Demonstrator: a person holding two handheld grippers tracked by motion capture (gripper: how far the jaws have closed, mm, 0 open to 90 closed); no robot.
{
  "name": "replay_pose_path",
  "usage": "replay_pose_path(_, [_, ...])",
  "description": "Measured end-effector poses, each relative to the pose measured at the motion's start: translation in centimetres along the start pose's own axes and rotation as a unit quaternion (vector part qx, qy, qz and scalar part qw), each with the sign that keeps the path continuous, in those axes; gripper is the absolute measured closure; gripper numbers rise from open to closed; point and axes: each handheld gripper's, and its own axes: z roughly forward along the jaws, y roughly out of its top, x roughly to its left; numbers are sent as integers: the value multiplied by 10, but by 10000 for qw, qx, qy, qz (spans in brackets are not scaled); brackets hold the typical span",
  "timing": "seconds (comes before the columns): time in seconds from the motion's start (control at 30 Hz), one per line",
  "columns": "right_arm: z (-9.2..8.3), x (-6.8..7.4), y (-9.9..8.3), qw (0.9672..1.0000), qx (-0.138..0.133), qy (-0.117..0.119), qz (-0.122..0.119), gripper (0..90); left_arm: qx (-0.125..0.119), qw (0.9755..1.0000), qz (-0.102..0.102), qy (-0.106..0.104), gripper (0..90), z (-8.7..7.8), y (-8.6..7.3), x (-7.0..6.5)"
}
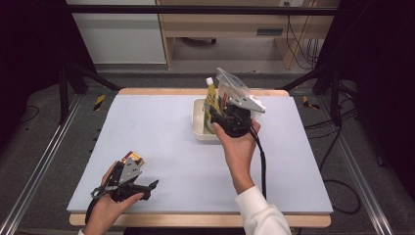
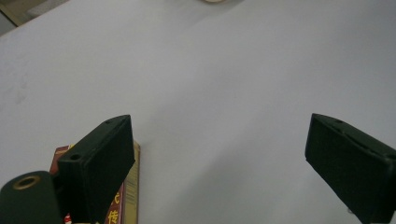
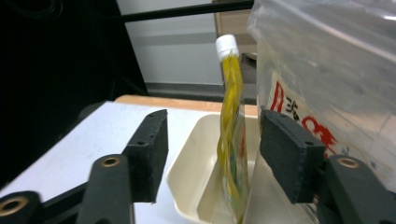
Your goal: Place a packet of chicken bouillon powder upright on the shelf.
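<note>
Standing upright in the cream tray [image 1: 197, 128] at the far right of the table [image 1: 161, 137], the yellow squeeze pouch [image 3: 231, 135] with its white cap leaned beside a clear zip bag [image 3: 327, 70] — so that much of the packing looked done. The right gripper [image 3: 212, 154] had its jaws parted either side of the pouch, the pads not pressing on it. At the near left, the left gripper [image 2: 217, 158] hovered with jaws wide and nothing between them, a small printed box [image 1: 133, 158] just beside one jaw — apparently the item left to move.
</note>
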Motion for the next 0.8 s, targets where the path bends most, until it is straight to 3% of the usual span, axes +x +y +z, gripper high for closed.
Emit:
replay_pose_path(0.4, [-20,-7,-32,9993,80,167,-336,274,-77,10000,33,-23,41,-3,-2,4])
replay_pose_path(0.53, [-22,-9,-40,9987,155,134,-458,260,-13,9999,26,-124,38,-4,-3,5])
replay_pose_path(0.8, [-34,-21,-66,9966,436,118,-687,226,-7,9999,-26,-98,43,-5,-3,6])
